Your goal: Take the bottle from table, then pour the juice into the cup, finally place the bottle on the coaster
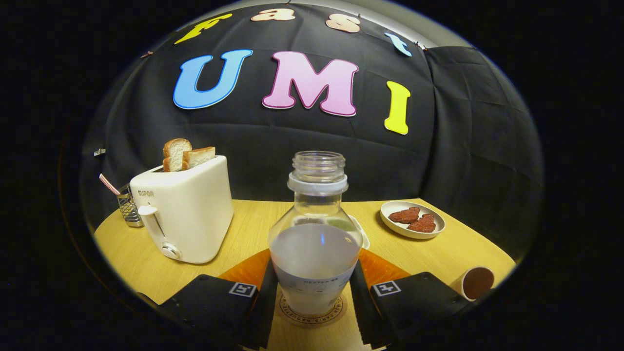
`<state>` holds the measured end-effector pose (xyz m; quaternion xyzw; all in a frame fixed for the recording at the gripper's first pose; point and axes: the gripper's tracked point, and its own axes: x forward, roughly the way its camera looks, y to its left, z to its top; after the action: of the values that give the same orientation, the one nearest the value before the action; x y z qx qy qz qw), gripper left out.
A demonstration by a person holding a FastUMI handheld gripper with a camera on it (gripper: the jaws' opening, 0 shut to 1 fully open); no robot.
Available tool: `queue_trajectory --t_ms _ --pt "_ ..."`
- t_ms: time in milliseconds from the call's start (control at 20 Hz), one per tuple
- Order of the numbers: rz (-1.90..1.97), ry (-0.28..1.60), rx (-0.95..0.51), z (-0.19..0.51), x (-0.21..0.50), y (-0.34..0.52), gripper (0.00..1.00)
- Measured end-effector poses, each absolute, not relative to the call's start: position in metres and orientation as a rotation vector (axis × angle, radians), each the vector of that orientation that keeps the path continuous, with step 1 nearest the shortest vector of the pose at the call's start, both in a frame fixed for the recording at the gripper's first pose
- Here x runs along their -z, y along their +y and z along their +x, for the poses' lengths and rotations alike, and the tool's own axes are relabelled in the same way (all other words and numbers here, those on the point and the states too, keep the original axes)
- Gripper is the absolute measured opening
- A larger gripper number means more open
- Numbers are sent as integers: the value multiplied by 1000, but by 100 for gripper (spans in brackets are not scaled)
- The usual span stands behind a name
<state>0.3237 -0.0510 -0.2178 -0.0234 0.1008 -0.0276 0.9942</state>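
Bottle (pixel 315 234) stands upright between the two fingers of the gripper (pixel 314 292), cap off, neck open, whitish liquid filling roughly the lower half, a pale label band round the body. Its base sits on a round coaster (pixel 312 317) with a printed ring of text — the coaster lies on the table (pixel 141 258) close to the near edge. Both fingers (pixel 265 297) flank the lower body of the bottle, inner faces right against its sides; whether they actually press on it or just stand beside it I cannot tell. Each finger block carries a small square marker tag on top.

Cup (pixel 475 282) — small, pale outside, dark inside or dark liquid in it, hard to say which — sits near the table's right edge, off to the right of the right finger, apart from the bottle.

Beyond the bottle on the right, a white oval plate (pixel 390 219) holds two reddish-brown pieces of food (pixel 414 219). A second pale dish shows partly behind the bottle's shoulder. Orange mat patches (pixel 246 270) show on the table either side of the bottle, just ahead of the fingers.

Toward the left edge a white toaster (pixel 187 209) stands with two slices of toast (pixel 185 153) sticking out of its slots, lever on the front side. Behind it at the far-left corner, a metal mesh holder (pixel 129 207) with a striped straw (pixel 108 184) leaning out.
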Motion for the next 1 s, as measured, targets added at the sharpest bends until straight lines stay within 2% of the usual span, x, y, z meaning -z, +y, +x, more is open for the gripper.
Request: queue_trajectory --t_ms 450,550,600,1000 --pt "-9 227 78 324 226 -63 77" --pt "-10 234 67 321 226 -60 88" --pt "-11 234 57 320 226 -58 100" --pt "-31 292 53 278 213 -62 97"
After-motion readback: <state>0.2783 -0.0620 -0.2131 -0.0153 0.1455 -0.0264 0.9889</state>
